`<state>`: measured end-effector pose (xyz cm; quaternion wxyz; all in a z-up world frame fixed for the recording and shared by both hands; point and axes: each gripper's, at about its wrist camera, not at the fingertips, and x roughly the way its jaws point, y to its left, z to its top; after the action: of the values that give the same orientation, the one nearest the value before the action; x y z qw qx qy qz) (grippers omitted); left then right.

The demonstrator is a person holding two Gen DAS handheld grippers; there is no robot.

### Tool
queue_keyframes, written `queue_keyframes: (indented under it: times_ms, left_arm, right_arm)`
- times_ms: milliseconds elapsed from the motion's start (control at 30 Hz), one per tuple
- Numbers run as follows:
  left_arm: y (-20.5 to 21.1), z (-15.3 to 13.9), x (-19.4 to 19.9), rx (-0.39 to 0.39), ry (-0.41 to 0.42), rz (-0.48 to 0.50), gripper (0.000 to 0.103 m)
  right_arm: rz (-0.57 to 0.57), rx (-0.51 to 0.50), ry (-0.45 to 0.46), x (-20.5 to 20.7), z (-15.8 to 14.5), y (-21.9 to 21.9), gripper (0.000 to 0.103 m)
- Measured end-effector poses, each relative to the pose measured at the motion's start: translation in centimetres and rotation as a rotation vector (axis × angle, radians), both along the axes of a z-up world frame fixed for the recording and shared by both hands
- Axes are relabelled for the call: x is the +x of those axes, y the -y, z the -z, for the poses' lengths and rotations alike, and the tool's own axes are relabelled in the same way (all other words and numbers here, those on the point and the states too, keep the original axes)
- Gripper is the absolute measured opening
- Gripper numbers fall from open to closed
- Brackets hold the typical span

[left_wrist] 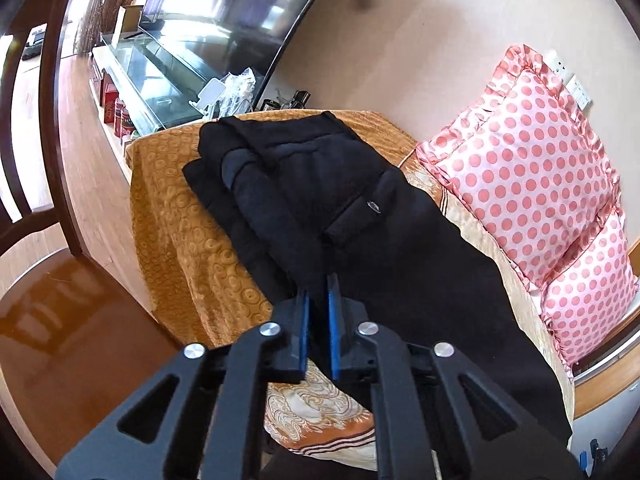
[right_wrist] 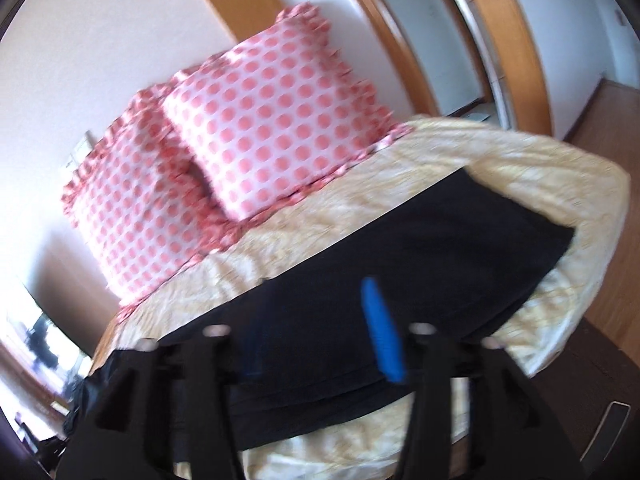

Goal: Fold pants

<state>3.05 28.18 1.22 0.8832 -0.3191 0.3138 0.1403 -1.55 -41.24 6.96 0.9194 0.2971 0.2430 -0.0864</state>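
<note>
Left wrist view: black pants (left_wrist: 360, 208) lie lengthwise on a bed (left_wrist: 180, 216) with an orange-gold patterned cover, the bunched waist end reaching toward the bed's far edge and one leg running back toward the camera along the side where two pink polka-dot pillows (left_wrist: 532, 168) lean on the wall. The left tool (left_wrist: 319, 292) sits low over the near part of the cloth, its blue-lined fingers (left_wrist: 305, 320) drawn close with only a narrow gap; whether fabric is pinched between them I cannot tell.

Right wrist view: this picture is blurred. The pants (right_wrist: 400, 280) show as a flat dark band across the pale bed cover (right_wrist: 580, 208), leg end toward the bed's right edge, the pillows (right_wrist: 248, 132) behind. The right tool (right_wrist: 316, 320) hovers above the band with fingers spread wide, holding nothing.

Likely risks: the crumpled waist end would fold in lumpy if not smoothed; a thin pinch could catch just one layer, letting the legs slide apart; a hasty drag might pull cloth off the bed's edge.
</note>
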Motion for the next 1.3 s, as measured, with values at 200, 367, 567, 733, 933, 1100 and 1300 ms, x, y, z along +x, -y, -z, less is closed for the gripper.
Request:
queue_keyframes:
  times_ms: [200,367,567,733,933,1100,1300]
  left_arm:
    - [1.9,-4.1,-3.0,0.183,0.132,-0.052,0.074]
    - [7.1,-6.3,-2.4,0.278,0.186,0.138,0.086]
    - [12.8,-3.9,1.0,0.168,0.14,0.395,0.088]
    - [15.5,-2.8,1.8,0.17,0.107,0.486,0.088]
    - [14.9,-2.6,1.8,0.159,0.109,0.472,0.09]
    - [14.3,-2.6,2.0,0.144,0.103,0.457,0.09]
    - [13.8,-3.2,2.2,0.166,0.104,0.439,0.09]
  right_arm:
    - [-0.192,0.077,-0.039,0.1,0.5,-3.4,0.057]
    - [-0.215,0.321,-0.125,0.3,4.1,-2.1,0.046]
    - [-0.342,0.467,-0.206,2.0,6.5,-5.6,0.043]
    - [-0.272,0.469,-0.245,2.6,7.0,-5.5,0.043]
    - [-0.138,0.564,-0.237,2.1,8.0,-3.6,0.042]
    - [-0.069,0.486,-0.203,2.7,8.1,-3.5,0.003]
    - [-0.069,0.435,-0.081,0.0,6.8,-2.7,0.002]
